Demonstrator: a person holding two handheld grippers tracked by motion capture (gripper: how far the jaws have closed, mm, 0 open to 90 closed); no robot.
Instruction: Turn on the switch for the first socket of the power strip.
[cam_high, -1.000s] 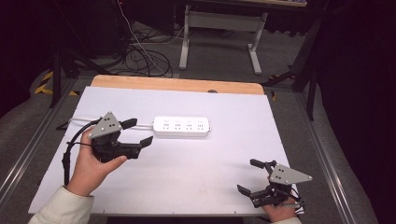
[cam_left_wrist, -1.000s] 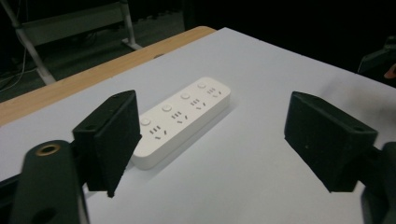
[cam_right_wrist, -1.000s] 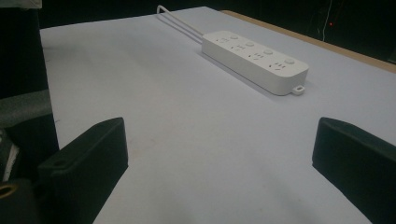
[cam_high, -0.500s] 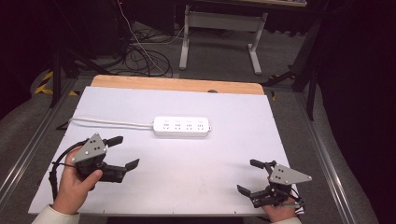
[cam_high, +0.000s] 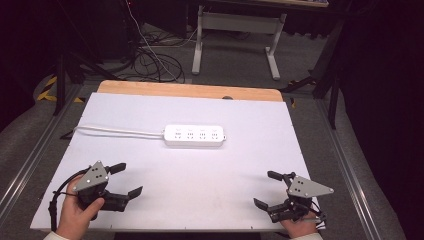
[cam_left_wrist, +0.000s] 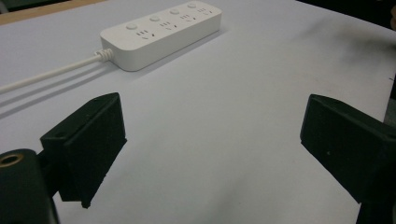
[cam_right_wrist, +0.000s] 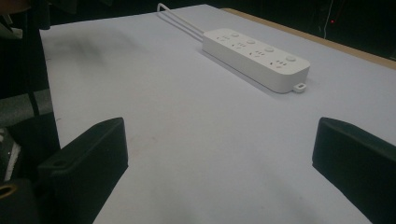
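A white power strip (cam_high: 194, 136) lies flat near the middle of the white table (cam_high: 240, 165), its cord (cam_high: 117, 131) running off to the left. My left gripper (cam_high: 127, 179) rests at the front left corner, held in a hand, jaws wide open with nothing between them. At the front right, my right gripper (cam_high: 266, 189) is also open and empty. The left gripper view has the power strip (cam_left_wrist: 161, 32) ahead and slightly left of the gripper (cam_left_wrist: 212, 154). Seen from the right gripper (cam_right_wrist: 219, 163), the power strip (cam_right_wrist: 257, 58) lies ahead to the right.
A wooden strip (cam_high: 190, 91) edges the far side of the table. Beyond it are a desk frame (cam_high: 235, 35) and loose cables (cam_high: 150, 60) on the floor. Metal rails (cam_high: 30, 160) run along both sides of the table.
My left gripper has drawn back from beside the power strip to the front left corner of the table. The right gripper has stayed where it was.
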